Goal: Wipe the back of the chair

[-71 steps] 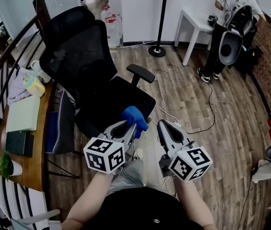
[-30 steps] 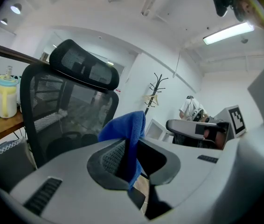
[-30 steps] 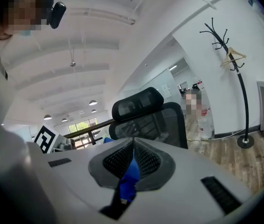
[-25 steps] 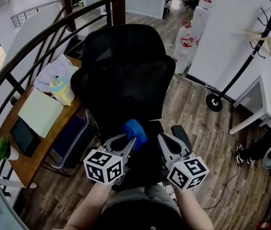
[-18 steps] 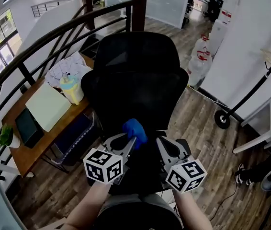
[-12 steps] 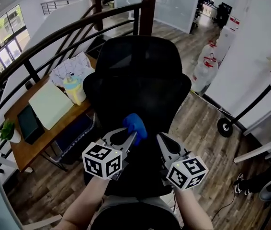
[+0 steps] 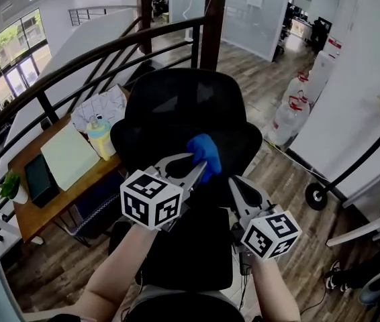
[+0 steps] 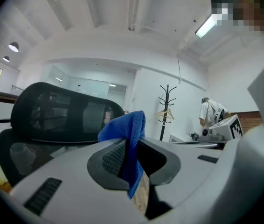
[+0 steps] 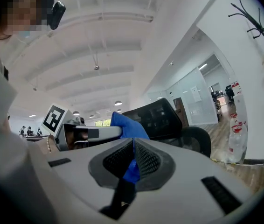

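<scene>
Before the upright chair back, left claw pinches an upward-poking blue cloth; right claw pressed together.

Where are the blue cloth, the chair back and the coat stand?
blue cloth (image 7: 205, 154), head view, on its bunched middle.
chair back (image 7: 141, 143), head view, on the black panel's left part, below the headrest.
coat stand (image 7: 316, 196), head view, on its round base.
</scene>
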The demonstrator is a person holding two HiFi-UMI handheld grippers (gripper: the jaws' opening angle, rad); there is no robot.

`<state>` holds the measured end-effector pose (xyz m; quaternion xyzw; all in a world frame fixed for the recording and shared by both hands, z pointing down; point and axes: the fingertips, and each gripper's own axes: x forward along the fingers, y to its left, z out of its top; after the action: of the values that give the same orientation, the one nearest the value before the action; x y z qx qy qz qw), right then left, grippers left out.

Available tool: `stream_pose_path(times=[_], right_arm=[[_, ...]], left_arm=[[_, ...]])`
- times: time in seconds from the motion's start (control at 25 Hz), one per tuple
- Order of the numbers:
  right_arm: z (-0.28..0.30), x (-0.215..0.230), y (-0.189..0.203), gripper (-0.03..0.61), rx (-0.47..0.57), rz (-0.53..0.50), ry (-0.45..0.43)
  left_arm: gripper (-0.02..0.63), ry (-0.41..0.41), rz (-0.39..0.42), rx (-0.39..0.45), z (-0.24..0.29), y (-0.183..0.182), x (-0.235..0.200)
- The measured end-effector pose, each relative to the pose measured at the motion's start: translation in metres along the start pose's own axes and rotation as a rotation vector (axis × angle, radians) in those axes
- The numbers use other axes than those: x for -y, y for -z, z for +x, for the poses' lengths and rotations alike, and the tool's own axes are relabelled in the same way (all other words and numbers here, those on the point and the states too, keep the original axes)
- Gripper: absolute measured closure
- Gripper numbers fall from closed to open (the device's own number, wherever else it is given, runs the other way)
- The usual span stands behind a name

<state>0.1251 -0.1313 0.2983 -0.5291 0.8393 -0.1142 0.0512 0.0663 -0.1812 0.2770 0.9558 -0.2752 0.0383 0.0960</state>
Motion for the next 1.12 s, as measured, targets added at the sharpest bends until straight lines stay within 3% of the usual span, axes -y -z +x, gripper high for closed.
stream_pose_path(times=[0.36, 0.56, 0.84, 1.12], right_arm=[[0.016, 0.023, -0.037, 0.549, 0.049, -0.030, -0.040], [0.022, 0.026, -0.035, 0.549, 0.031, -0.033, -0.059], [0.031, 0.032, -0.028, 0.549, 0.018, -0.009, -0.071], [0.040, 0.042, -0.027, 0.549, 0.012, -0.005, -0.058]], left_arm=[[0.549, 0.005, 0.072, 0.092, 0.050, -0.069, 0.000], [0.549, 0.044, 0.145, 0.091, 0.075, -0.087, 0.003], [0.549, 0.012, 0.074, 0.069, 0.100, -0.085, -0.021], [0.549, -0.038, 0.058, 0.056, 0.101, -0.081, -0.047]])
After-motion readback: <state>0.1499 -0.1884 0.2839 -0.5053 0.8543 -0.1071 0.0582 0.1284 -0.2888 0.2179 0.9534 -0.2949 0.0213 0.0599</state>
